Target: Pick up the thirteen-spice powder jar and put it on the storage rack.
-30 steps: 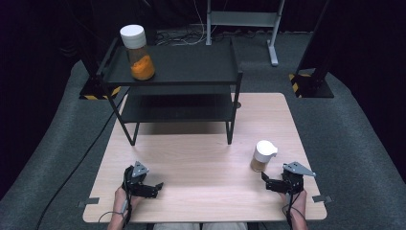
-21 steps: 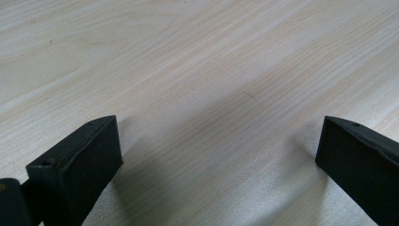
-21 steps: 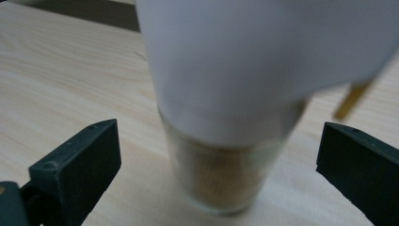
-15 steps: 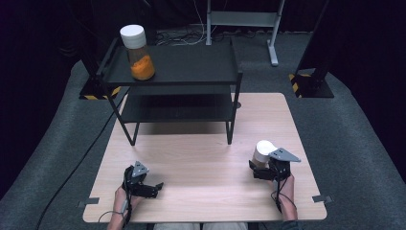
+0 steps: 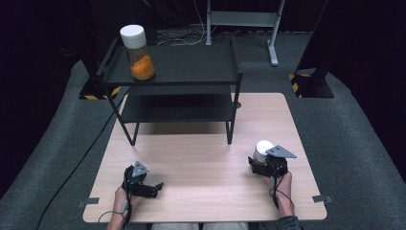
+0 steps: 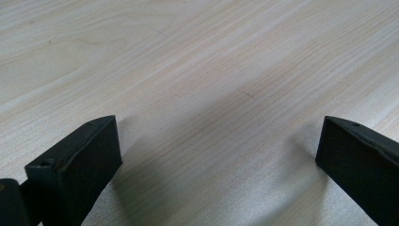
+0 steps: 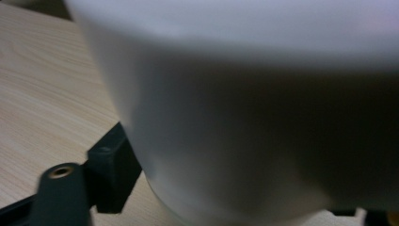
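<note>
Right gripper view: right hand-held gripper [image 5: 262, 165], jaws just closing, clamps white cup [image 7: 263, 117].

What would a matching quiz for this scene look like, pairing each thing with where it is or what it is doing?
Things:
1. jar with orange contents
2. white cup
3. left tool
4. right tool

States:
A. jaws wide apart over bare wood
B. on the top shelf of the black rack
C. jaws closed on the cup
D. on the table, between two jaws

Pairs: 1-B, 2-D, 3-A, 4-C
</note>
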`<state>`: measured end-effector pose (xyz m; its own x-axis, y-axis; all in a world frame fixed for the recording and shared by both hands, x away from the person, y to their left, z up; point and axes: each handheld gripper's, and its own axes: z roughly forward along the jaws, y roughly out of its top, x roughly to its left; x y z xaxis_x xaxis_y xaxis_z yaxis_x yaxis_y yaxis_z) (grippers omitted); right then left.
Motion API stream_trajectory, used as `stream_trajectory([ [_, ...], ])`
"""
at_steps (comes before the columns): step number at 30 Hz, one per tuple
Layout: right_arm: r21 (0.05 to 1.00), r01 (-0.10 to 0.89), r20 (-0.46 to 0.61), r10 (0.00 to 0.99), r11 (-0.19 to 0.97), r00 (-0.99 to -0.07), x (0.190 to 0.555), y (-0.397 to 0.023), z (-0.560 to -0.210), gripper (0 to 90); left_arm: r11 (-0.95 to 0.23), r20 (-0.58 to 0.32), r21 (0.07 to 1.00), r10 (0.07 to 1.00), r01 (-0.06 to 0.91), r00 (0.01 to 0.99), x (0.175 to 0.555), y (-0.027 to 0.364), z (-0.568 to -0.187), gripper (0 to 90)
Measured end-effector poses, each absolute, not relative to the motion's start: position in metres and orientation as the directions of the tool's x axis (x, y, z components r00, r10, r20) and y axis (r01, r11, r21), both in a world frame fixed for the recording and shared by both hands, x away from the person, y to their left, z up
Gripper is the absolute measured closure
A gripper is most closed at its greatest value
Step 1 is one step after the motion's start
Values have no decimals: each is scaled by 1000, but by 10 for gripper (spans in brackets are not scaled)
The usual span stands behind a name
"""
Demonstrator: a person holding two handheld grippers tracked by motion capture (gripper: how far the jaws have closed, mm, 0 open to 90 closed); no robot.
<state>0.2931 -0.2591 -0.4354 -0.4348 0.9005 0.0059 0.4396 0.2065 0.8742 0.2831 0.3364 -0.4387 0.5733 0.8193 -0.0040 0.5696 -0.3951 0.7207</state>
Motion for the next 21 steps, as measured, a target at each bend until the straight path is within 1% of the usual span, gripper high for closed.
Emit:
stream_trajectory([
  [4, 875, 440, 5, 904, 203, -427, 291, -260, -437, 295, -395, -4, 721, 820, 570, 573, 283, 336, -439, 2],
  [13, 877, 430, -10, 904, 214, -428, 289, -259, -438, 304, -395, -4, 721, 819, 570, 573, 283, 336, -439, 2],
  [21, 888, 402, -10, 884, 222, -467, 286, -258, -429, 305, -395, -4, 721, 819, 570, 573, 283, 336, -439, 2],
])
